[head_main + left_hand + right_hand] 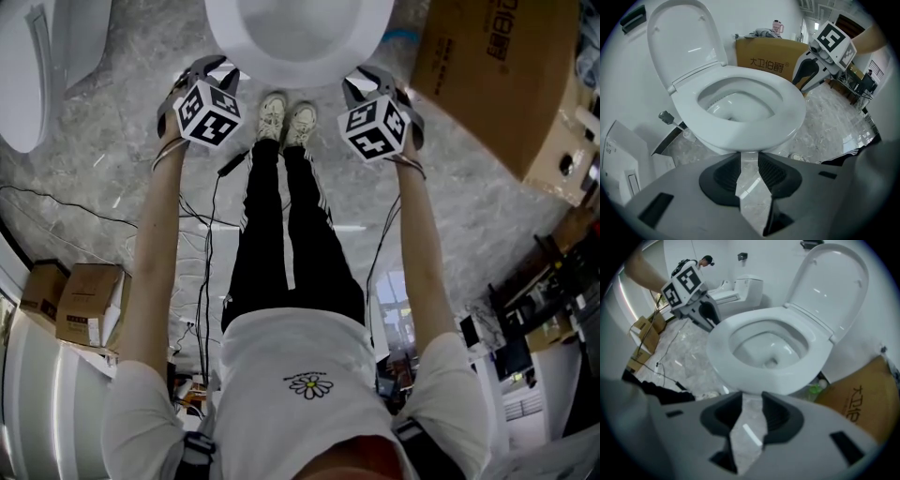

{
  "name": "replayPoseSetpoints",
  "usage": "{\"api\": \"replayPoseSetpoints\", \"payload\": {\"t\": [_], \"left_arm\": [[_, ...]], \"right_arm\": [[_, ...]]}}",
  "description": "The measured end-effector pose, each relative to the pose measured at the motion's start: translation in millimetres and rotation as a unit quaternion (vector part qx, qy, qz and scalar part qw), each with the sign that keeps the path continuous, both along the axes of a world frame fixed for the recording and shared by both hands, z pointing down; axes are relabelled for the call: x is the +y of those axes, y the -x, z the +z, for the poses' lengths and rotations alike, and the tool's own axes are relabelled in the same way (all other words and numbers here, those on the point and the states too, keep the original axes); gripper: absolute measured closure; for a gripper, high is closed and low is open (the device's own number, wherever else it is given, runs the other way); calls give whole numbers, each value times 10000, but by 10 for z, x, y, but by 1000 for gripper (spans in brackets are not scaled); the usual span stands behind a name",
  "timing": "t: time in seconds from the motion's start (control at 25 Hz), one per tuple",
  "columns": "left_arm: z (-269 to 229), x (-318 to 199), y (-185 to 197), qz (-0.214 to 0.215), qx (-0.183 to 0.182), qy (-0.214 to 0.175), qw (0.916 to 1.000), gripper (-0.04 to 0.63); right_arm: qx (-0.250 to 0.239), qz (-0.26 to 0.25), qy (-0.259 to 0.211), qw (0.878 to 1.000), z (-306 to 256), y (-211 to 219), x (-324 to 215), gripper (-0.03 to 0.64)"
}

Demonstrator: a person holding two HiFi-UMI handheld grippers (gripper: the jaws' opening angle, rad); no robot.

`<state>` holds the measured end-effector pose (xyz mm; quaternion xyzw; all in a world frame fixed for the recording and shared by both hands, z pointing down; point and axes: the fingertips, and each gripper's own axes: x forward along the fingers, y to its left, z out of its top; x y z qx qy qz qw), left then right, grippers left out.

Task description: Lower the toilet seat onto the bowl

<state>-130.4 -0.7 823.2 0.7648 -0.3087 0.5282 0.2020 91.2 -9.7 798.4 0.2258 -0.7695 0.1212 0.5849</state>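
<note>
The white toilet (300, 37) stands just ahead of my feet. Its seat ring (787, 101) (806, 362) lies flat on the bowl, while the lid (684, 42) (834, 282) stands upright against the wall. My left gripper (208, 73) (749, 161) hangs at the bowl's front left, pointing steeply down, open, with only floor between its pads. My right gripper (373, 80) (752, 404) is at the front right, open as well and holding nothing. Neither one touches the seat. Each gripper shows in the other's view: the right gripper (811, 75) and the left gripper (705, 312).
A large cardboard box (497, 75) (773, 56) stands right of the toilet. A second toilet (37, 66) (740, 289) is off to the left. A toilet brush (670, 118) leans by the bowl. Cables (202, 234) and small boxes (80, 300) lie on the marble floor behind me.
</note>
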Motion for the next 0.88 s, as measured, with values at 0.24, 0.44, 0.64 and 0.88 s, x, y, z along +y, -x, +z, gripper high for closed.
{"api": "replayPoseSetpoints", "payload": {"t": [0.24,0.44,0.64,0.88], "left_arm": [[106,27,19,-8,-51,173,9998,466],[159,16,16,36,-78,196,9998,469],[154,2,18,-47,-82,121,9999,469],[175,16,11,-108,-92,80,9999,469]], "right_arm": [[108,-1,111,9999,118,18,21,469],[113,-5,137,9998,194,10,12,472],[45,51,101,9999,190,10,0,474],[-52,124,84,9999,203,4,9,474]]}}
